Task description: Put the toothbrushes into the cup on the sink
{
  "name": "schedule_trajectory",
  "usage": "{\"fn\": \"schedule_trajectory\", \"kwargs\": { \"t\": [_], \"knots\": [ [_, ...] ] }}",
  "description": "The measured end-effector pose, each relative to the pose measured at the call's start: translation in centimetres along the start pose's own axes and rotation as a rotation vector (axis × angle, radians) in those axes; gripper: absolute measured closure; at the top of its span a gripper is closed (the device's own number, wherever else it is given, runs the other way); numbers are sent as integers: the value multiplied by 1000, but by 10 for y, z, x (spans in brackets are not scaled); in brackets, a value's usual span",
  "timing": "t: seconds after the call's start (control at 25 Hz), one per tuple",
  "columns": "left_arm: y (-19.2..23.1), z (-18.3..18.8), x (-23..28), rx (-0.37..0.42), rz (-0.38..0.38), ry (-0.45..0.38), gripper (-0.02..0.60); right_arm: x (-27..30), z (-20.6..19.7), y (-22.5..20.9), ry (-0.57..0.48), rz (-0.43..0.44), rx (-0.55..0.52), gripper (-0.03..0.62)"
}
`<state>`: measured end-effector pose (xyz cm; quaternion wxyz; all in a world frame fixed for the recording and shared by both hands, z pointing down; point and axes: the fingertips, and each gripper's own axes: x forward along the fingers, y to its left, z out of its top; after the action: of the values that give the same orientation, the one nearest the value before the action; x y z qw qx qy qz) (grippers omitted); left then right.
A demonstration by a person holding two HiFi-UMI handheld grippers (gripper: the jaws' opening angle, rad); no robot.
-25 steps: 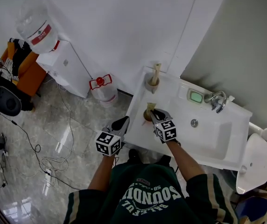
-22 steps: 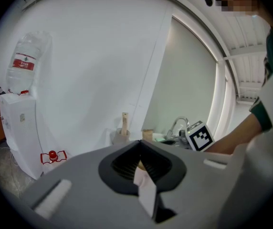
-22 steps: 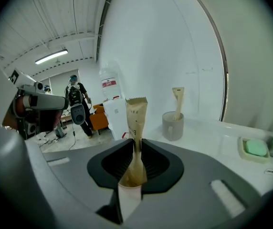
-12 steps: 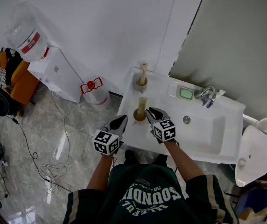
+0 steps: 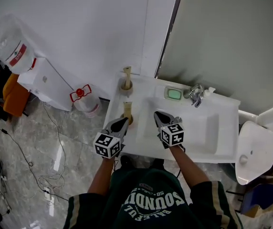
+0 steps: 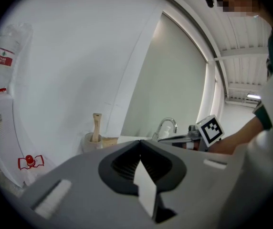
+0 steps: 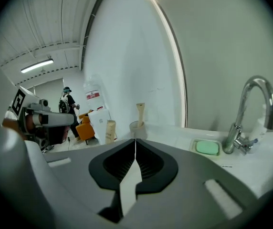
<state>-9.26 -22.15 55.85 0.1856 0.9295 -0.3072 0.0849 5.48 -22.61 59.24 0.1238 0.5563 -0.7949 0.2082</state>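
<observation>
Trouble, if it comes, comes at the left edge of the sink (image 5: 225, 128). The near cup (image 5: 126, 120) stands right at that rim with a pale upright piece in it, a toothbrush (image 5: 127, 108) by my guess. The left gripper (image 5: 119, 123) sits just beside it, jaws pressed together on nothing. One careless swing from that side could tip the cup and send it off toward the floor.

Over the basin the right gripper (image 5: 159, 116) is closing, its jaws all but meeting with nothing between them. It hangs apart from both cups, to their right. Reaching across from there, it could clip the near cup on the way to the far one.

The far cup (image 5: 126, 86) is at the back left corner against the wall, another toothbrush (image 5: 127, 73) upright inside, well beyond both grippers. In both gripper views it shows ahead above the shut jaws. Neither gripper carries a brush, so any next pick starts with jaws that must open first.
</observation>
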Motion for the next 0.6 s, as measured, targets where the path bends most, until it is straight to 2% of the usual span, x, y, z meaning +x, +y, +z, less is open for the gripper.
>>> {"fn": "schedule_trajectory", "kwargs": {
  "t": [0.6],
  "knots": [
    [-78, 16, 95, 57, -119, 23, 532, -96, 39, -113, -153, -186, 3, 591]
  ]
}}
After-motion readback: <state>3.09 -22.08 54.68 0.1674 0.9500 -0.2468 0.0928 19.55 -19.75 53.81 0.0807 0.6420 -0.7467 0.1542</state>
